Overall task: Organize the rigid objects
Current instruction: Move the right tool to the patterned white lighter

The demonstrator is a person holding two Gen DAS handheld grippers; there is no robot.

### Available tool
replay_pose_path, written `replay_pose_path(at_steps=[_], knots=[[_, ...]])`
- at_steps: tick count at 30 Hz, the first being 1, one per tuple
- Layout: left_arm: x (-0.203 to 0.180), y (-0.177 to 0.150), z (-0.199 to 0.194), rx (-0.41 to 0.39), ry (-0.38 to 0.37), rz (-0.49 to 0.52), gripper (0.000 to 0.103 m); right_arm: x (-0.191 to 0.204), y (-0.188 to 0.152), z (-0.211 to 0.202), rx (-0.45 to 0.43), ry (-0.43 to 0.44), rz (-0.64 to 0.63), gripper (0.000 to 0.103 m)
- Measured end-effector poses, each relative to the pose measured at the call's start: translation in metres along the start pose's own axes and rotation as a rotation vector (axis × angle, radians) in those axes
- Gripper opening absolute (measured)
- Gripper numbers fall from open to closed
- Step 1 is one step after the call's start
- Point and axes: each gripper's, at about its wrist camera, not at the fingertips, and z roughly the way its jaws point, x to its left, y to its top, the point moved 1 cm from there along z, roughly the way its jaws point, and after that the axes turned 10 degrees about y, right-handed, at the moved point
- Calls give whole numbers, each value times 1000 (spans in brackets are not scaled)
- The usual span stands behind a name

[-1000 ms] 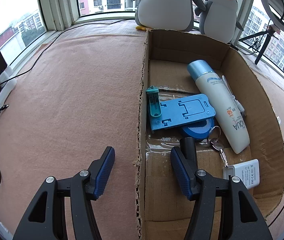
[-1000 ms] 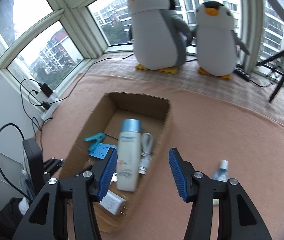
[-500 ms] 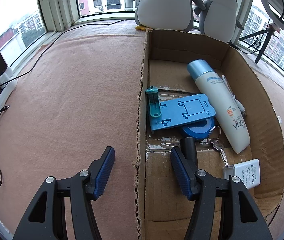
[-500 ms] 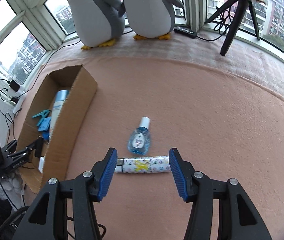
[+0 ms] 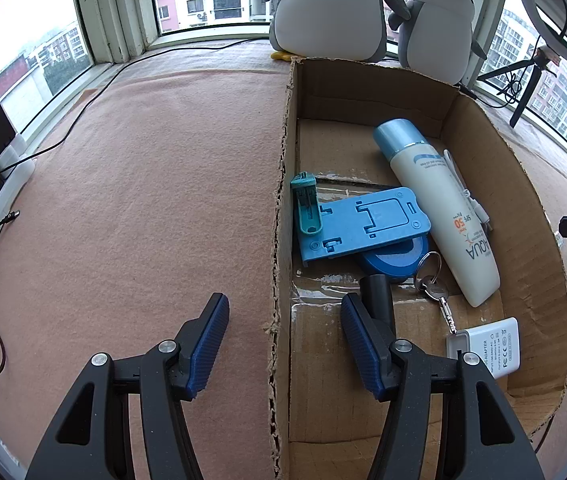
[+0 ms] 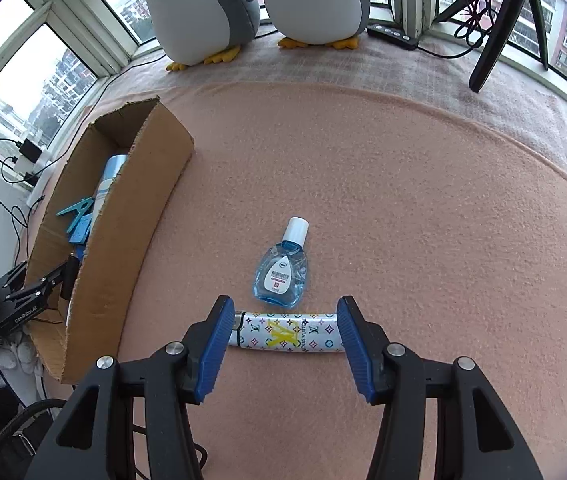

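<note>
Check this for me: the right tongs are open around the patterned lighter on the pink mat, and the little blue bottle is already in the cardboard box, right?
Not quite. The little blue bottle still lies on the pink mat, just beyond the patterned lighter, outside the cardboard box. The right wrist view shows it. The right tongs are indeed open around the lighter.

Matt corrugated cardboard box [image 5: 479,128] — fuzzy, seemingly felt blanket [image 6: 403,200].

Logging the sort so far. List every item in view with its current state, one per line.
Cardboard box: open-topped, partly filled.
Sunscreen bottle: capped, lying in box.
Blue phone stand: folded flat, in box.
Teal clip: in box, against left wall.
Keys: in box.
White charger: in box.
Eye-drop bottle: capped, lying on mat.
Patterned lighter: flat on mat, between tool's fingers.
Left tool: open, straddling box wall.
Right tool: open.
</note>
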Motion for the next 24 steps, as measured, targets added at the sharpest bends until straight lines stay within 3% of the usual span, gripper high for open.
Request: replay_pose_path(at_steps=[13, 23, 24], knots=[[1, 0, -1, 1, -1, -2, 62, -19, 1, 10, 50, 47, 52, 50], [2, -1, -1, 1, -3, -7, 63, 9, -26, 11, 137, 125, -7, 50], [3, -1, -1, 1, -3, -7, 63, 15, -29, 12, 145, 102, -34, 50]])
